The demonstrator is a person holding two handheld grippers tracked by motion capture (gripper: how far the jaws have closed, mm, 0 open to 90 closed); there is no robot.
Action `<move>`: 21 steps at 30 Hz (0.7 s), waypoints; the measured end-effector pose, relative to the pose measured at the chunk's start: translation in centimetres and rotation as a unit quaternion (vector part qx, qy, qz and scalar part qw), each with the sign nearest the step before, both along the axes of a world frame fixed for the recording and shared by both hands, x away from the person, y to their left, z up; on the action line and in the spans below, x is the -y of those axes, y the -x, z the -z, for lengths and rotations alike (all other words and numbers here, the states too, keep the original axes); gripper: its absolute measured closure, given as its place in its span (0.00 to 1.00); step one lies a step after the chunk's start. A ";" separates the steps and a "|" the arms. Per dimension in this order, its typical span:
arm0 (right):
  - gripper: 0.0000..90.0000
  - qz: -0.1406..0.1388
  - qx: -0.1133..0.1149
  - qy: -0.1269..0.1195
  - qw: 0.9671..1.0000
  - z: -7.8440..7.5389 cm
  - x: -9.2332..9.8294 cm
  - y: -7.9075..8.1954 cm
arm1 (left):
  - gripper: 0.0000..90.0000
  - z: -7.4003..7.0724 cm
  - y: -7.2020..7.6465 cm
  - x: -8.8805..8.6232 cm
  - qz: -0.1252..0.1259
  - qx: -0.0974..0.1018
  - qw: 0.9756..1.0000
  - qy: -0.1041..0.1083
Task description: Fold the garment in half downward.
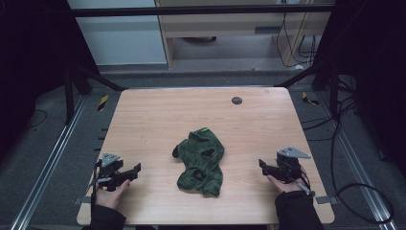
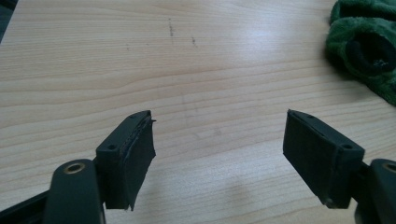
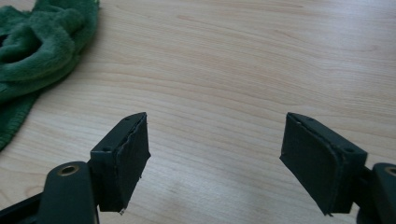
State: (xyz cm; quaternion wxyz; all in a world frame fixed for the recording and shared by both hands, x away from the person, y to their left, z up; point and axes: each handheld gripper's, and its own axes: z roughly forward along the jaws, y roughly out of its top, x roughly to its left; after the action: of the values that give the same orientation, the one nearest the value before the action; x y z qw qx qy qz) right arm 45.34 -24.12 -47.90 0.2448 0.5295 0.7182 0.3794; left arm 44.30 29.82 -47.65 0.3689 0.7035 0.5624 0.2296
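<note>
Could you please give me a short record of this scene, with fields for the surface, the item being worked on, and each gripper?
surface: light wooden table
item: crumpled green fleece garment, lying near the table's middle
left gripper: jaws open, nothing between them, held above the table's near left part, apart from the garment
right gripper: jaws open, nothing between them, above the near right part, apart from the garment
other: small dark round disc near the far edge
contact: neither gripper touches the garment
</note>
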 end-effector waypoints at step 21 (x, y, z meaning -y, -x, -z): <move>0.36 -0.056 0.006 -0.009 0.998 -2.3 -2.5 -0.4 | 0.33 -2.0 -0.6 2.2 0.062 0.018 0.998 -0.001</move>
State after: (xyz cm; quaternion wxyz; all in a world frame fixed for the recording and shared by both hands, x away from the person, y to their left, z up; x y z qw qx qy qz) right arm 45.74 -21.59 -45.57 0.2228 0.4882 0.7416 0.4026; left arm 44.93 27.64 -45.60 0.3918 0.7329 0.5111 0.2192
